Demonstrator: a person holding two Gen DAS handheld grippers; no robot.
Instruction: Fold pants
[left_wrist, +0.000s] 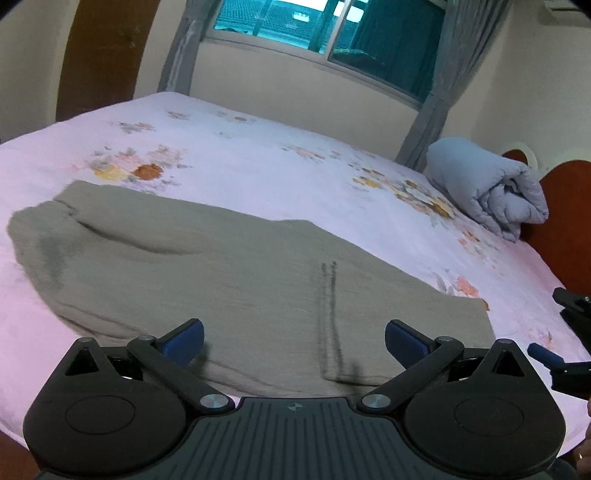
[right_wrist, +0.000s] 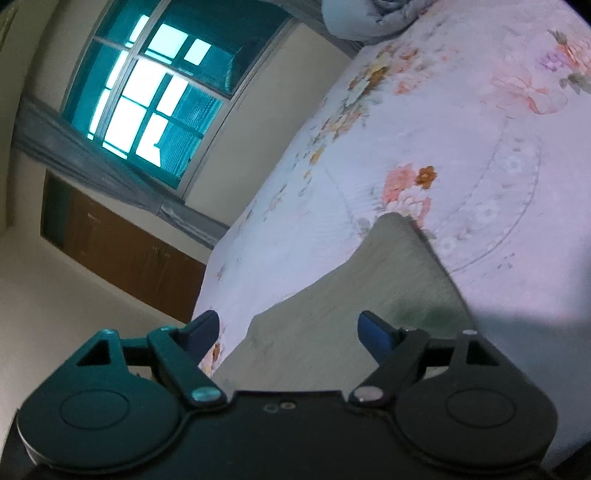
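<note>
the pants (left_wrist: 229, 280) lie spread flat on the flowered bedsheet (left_wrist: 258, 166), a grey-brown cloth whose long axis runs left to right across the left wrist view, one rounded end far to the left and a squared end at the right. a dark seam or drawstring line (left_wrist: 328, 317) crosses it from the near edge toward the middle.

the left gripper (left_wrist: 293, 338) hangs just above the near edge of the pants, fingers spread wide with nothing between them; the cloth lies straight ahead of it. the right gripper (right_wrist: 286, 334) is likewise spread and empty, its camera rolled sideways, with the pants (right_wrist: 369, 295) running away from it toward a corner (right_wrist: 397, 219) on the sheet. part of it shows at the right edge of the left wrist view, just beside the squared end.

judging from this, each gripper is nearest its own end of the near edge, so a lengthwise fold away from the person looks likely. whether either fingertip already touches cloth is hard to tell, since both views are blurred. a rolled quilt (left_wrist: 487, 192) sits well apart at the far right.
</note>
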